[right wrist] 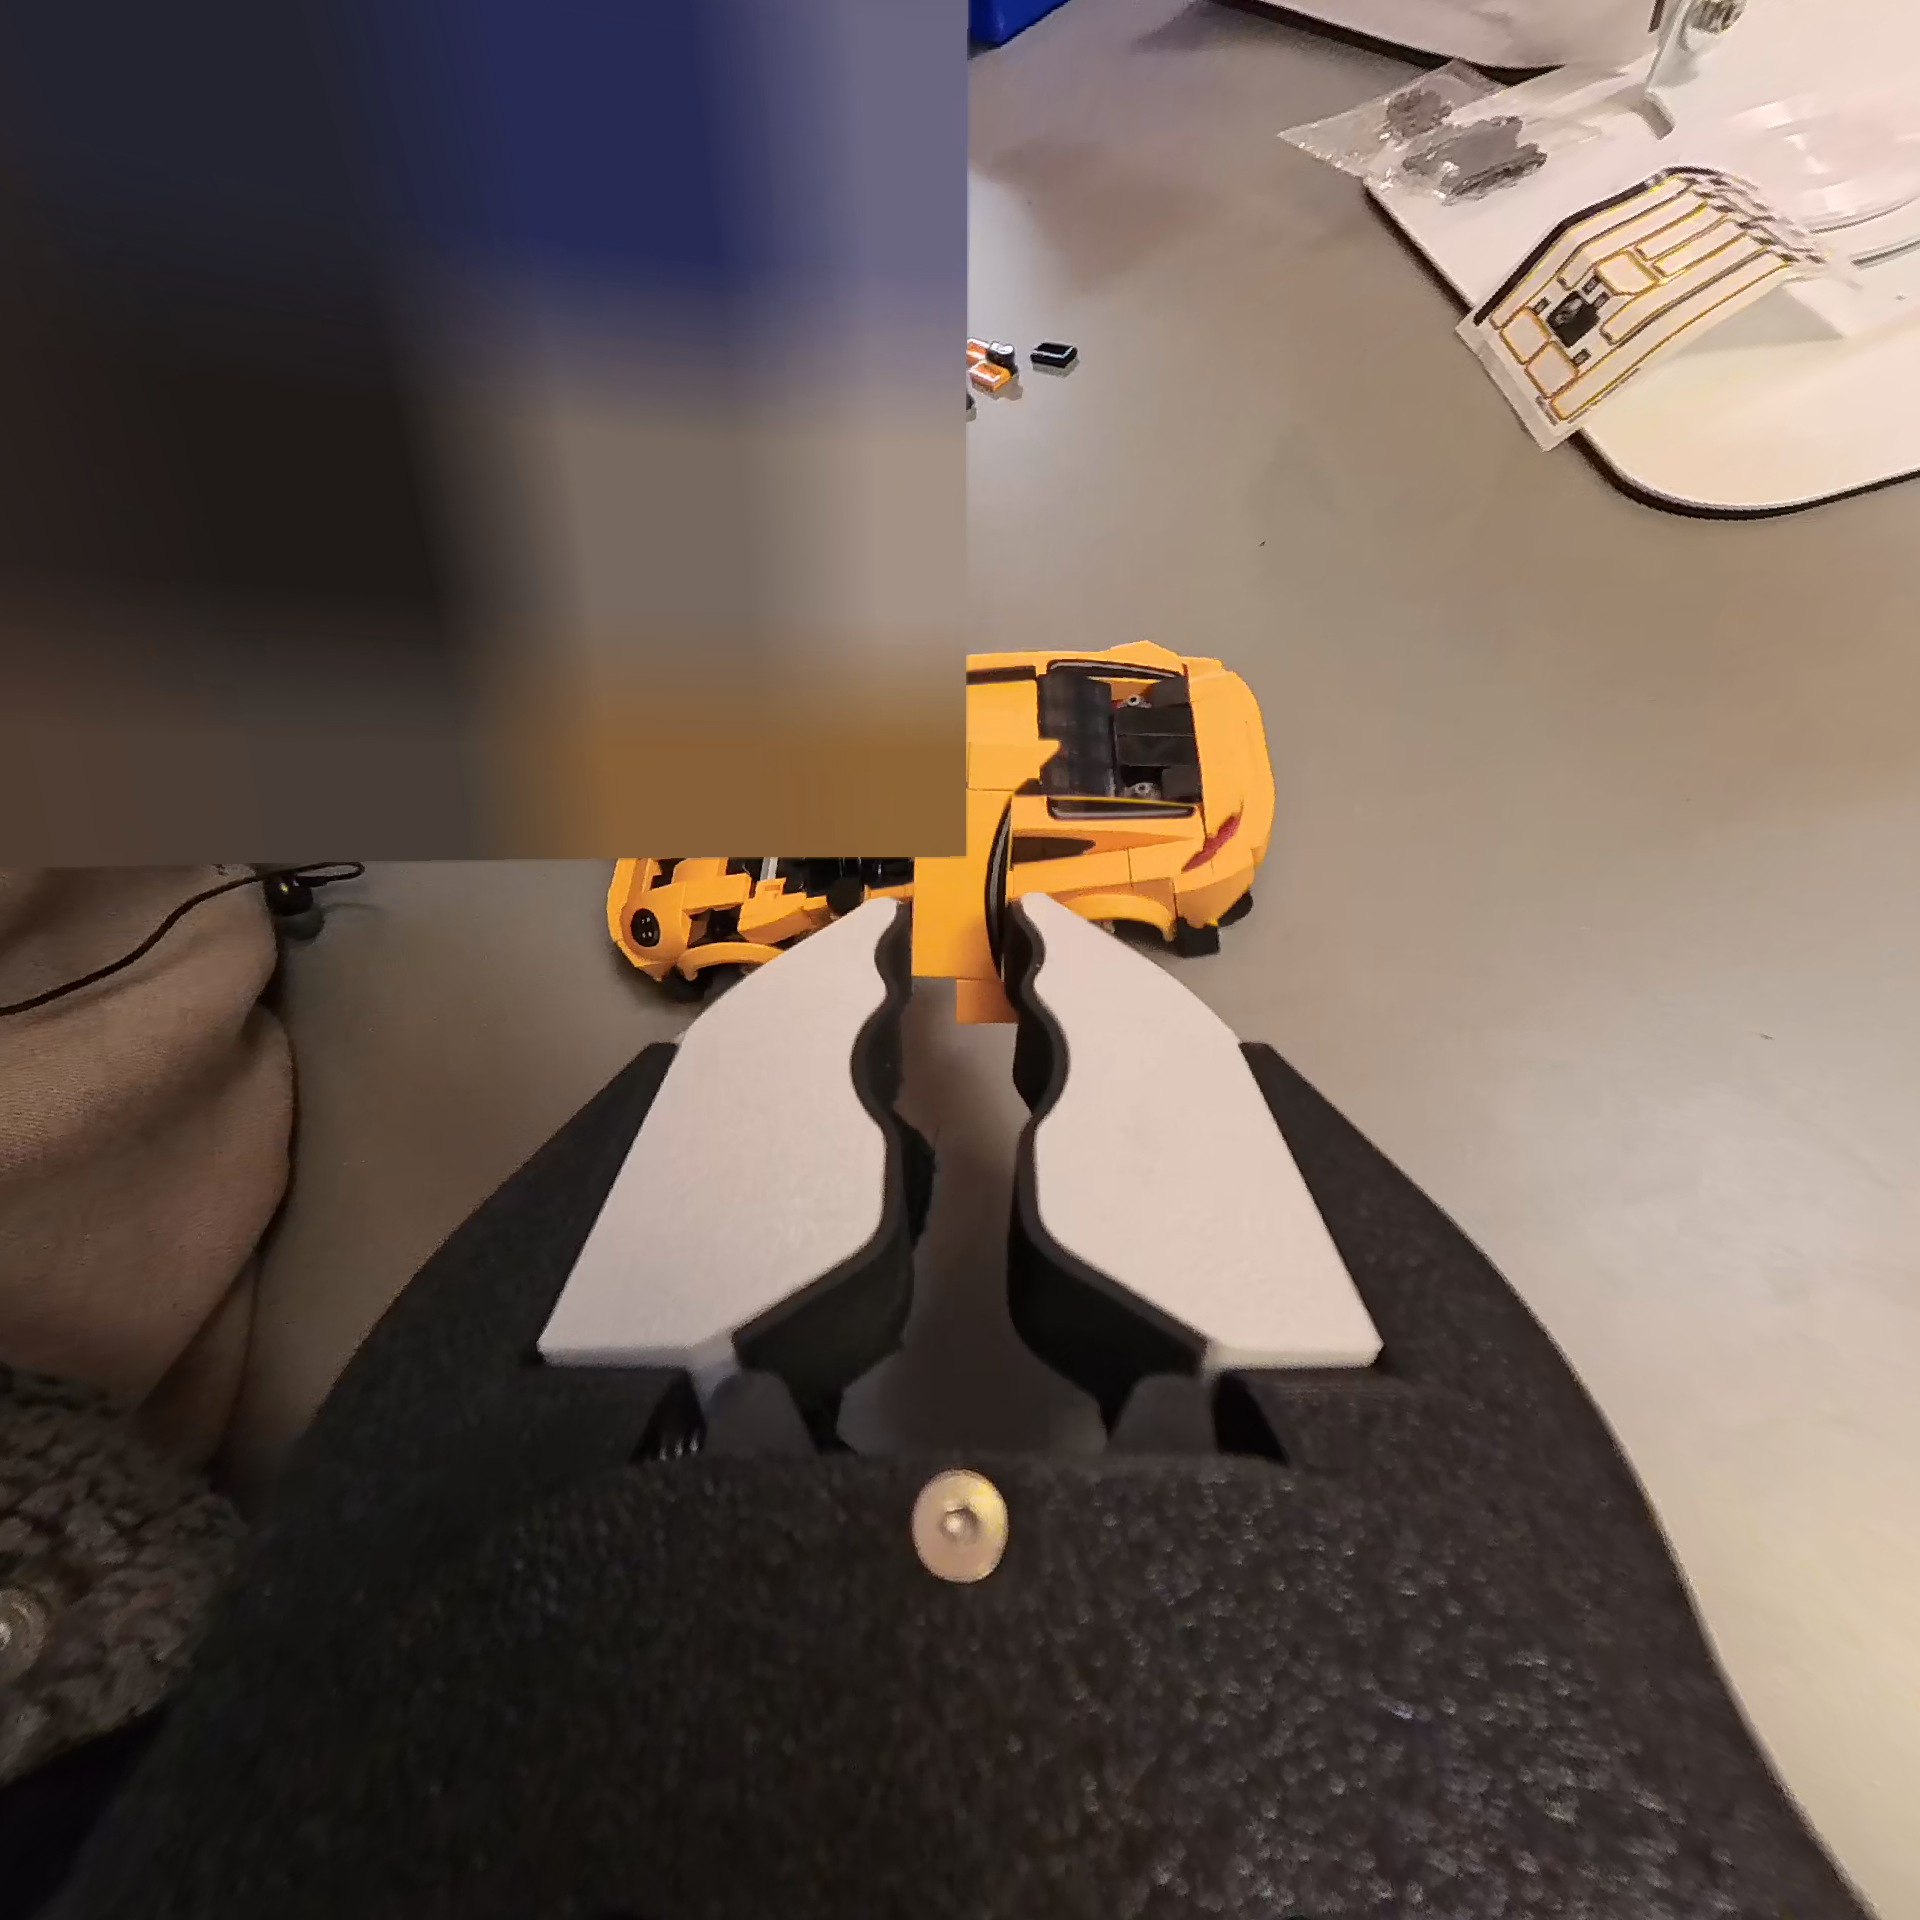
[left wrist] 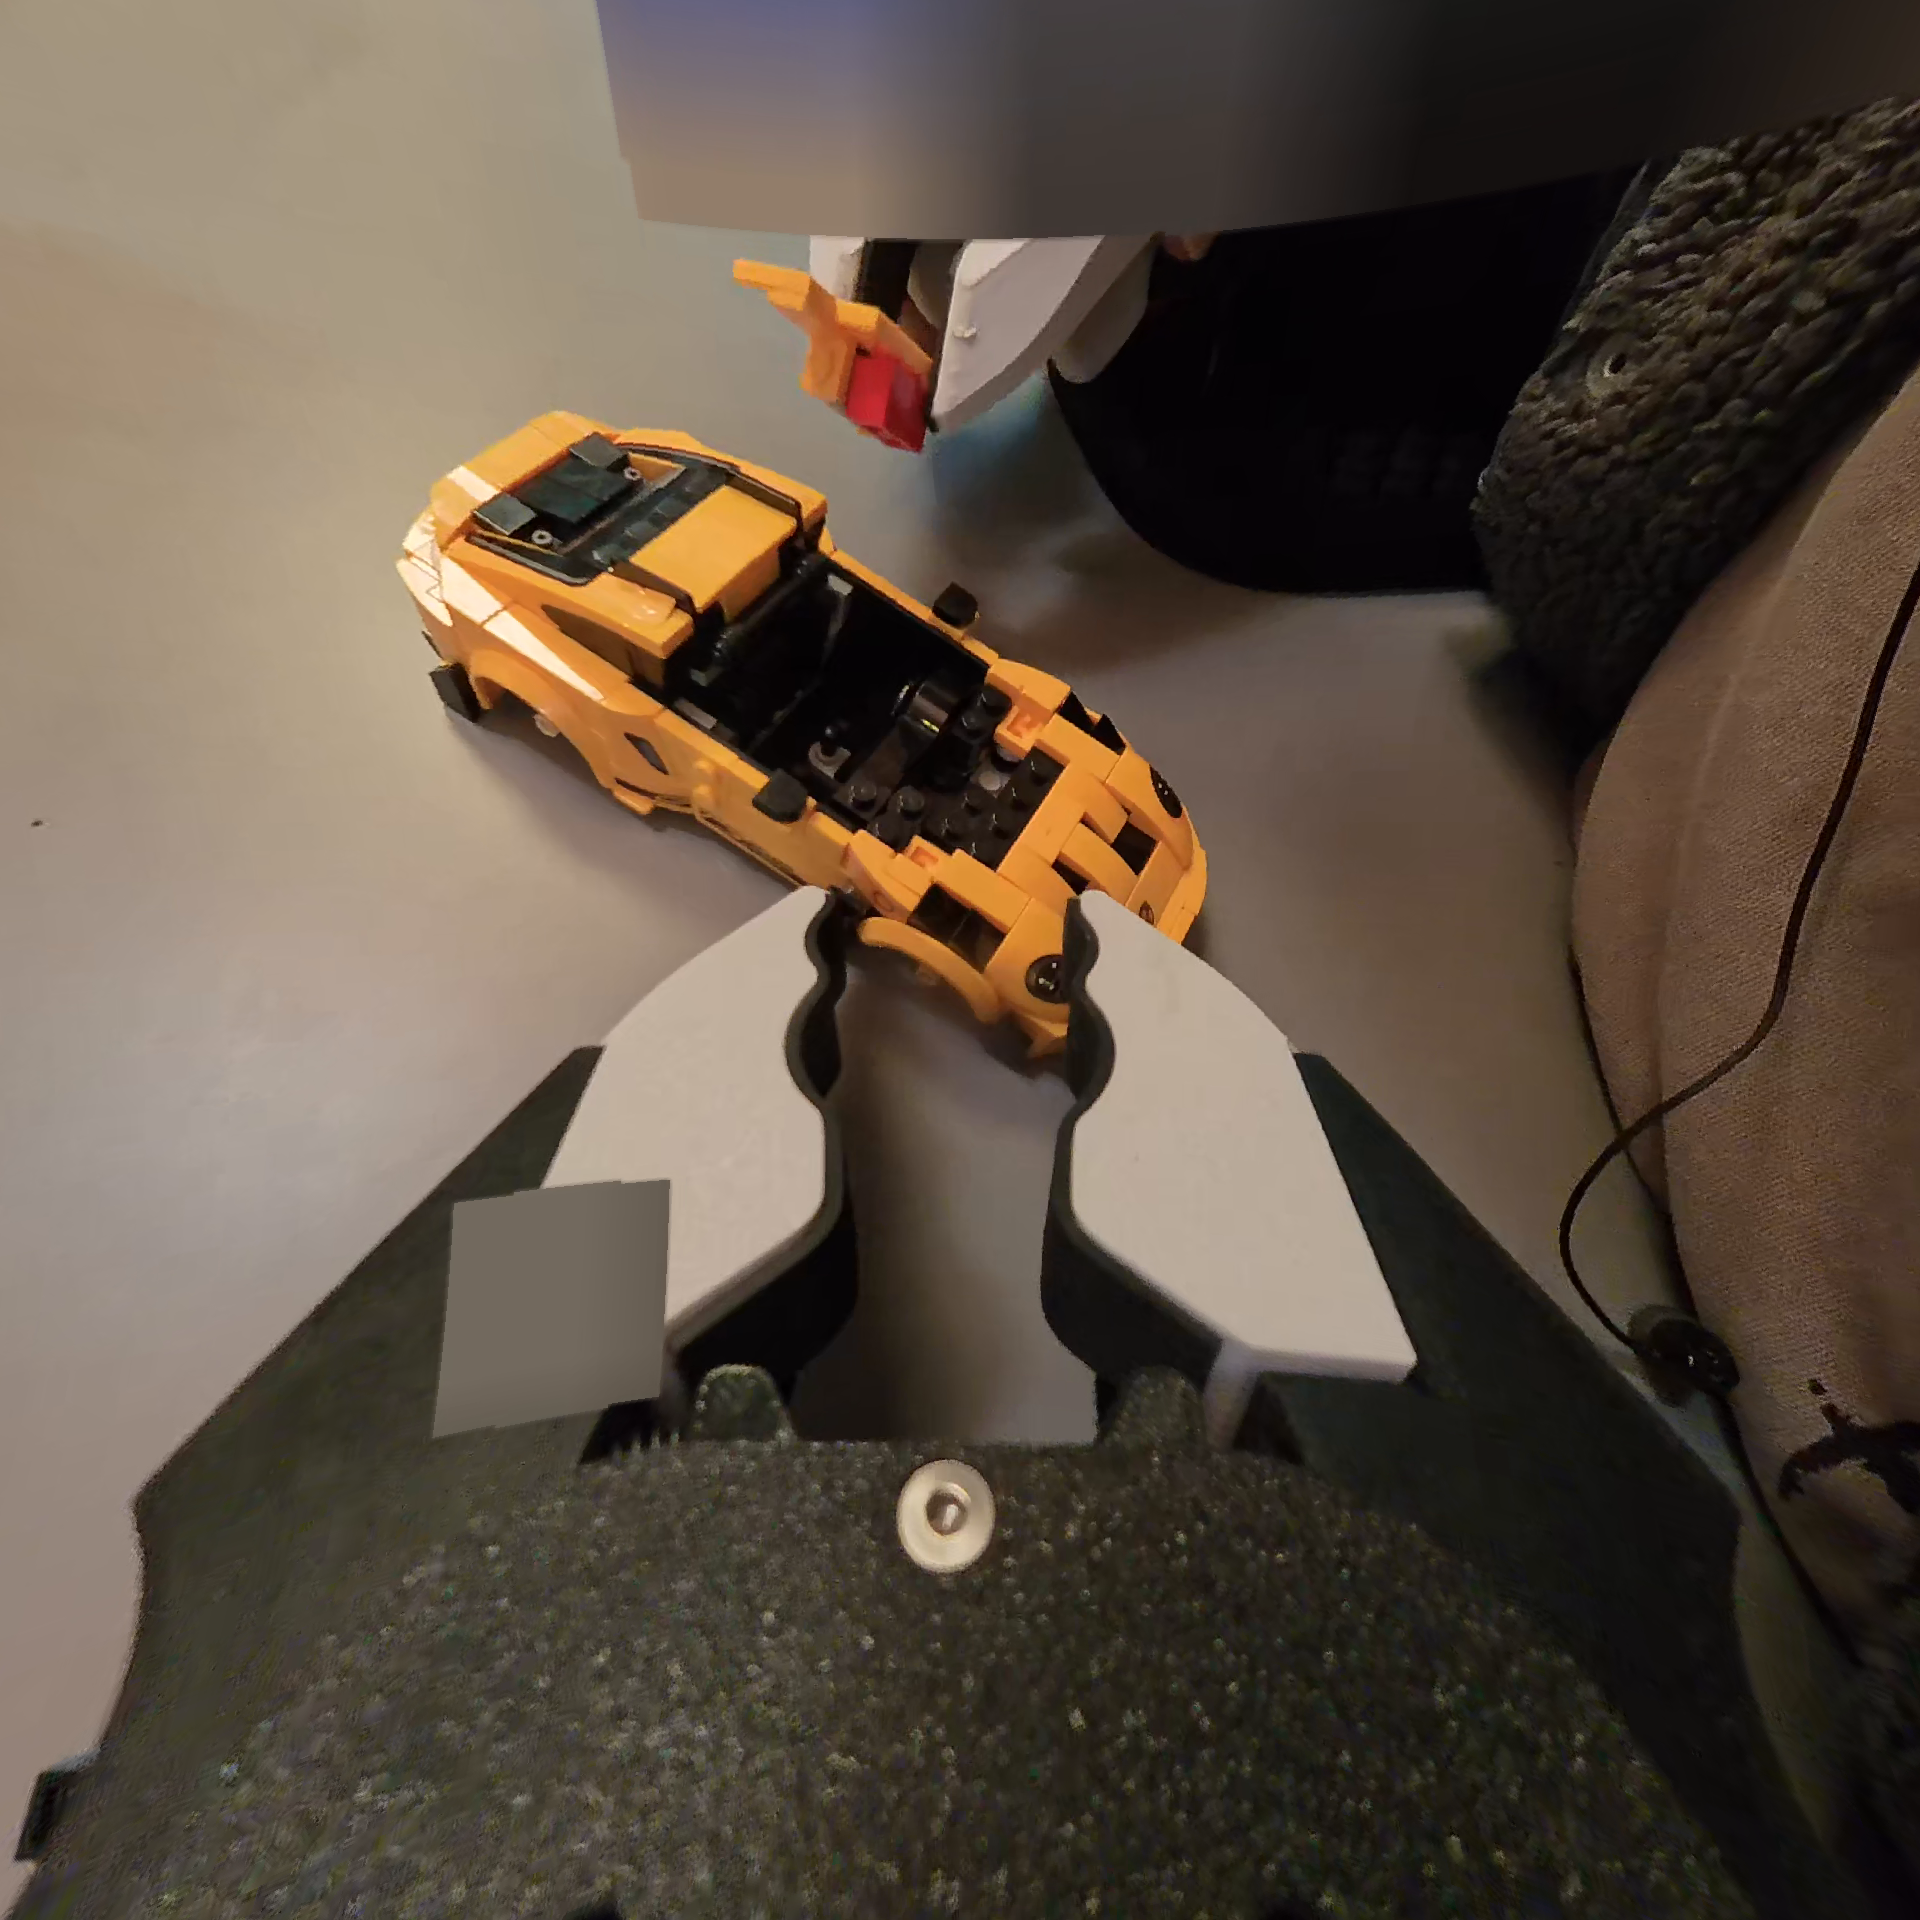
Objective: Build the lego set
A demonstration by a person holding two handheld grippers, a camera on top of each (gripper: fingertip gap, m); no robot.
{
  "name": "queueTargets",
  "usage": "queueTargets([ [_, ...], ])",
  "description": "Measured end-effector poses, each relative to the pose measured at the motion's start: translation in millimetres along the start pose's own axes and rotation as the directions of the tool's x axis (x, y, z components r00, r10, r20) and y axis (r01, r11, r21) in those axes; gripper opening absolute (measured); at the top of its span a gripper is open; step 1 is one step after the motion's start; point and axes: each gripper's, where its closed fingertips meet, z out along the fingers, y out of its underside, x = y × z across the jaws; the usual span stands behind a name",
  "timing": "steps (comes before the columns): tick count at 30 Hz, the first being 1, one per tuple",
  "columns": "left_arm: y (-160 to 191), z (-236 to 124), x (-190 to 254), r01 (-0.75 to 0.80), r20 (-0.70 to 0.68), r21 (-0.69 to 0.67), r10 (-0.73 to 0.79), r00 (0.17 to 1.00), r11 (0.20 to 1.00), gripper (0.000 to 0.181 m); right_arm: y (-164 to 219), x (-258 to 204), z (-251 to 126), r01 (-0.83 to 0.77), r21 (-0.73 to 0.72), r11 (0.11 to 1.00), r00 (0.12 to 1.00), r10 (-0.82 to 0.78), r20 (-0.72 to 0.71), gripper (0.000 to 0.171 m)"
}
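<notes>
The right tongs (right wrist: 956, 914) grip an orange panel (right wrist: 951, 956) with a red brick on it, held above the car (left wrist: 790, 717). The left tongs (left wrist: 951, 914) stand open around the car's nose, probably steadying it. The car sits on the counter (left wrist: 260, 831), body mostly built, cockpit uncovered, wheels seemingly missing. Loose bricks (right wrist: 1023, 362), a sticker sheet (right wrist: 1621, 301) and a parts bag (right wrist: 1455, 145) remain.

One orange car (left wrist: 790, 707), two claws — left (left wrist: 951, 925), right (right wrist: 956, 935) — one sticker sheet (right wrist: 1631, 301).
</notes>
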Motion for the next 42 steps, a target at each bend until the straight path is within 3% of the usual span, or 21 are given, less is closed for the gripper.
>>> queueTargets([
  [32, -1.2, 7.9, 24.1, -0.06, -0.065, -0.017, 0.059, 0.996, 0.998, 0.039, 5.6, -30.2, 15.6, 0.122, -0.131, 0.984, 0.992, -0.118, 0.037, 0.016],
  [42, -4.2, 3.5, 22.8, -0.066, -0.052, 0.005, 0.067, 0.996, 0.998, 0.038, 10.2, -41.5, 22.6, 0.176, -0.235, 0.956, 0.984, -0.167, 0.057, 0.016],
])
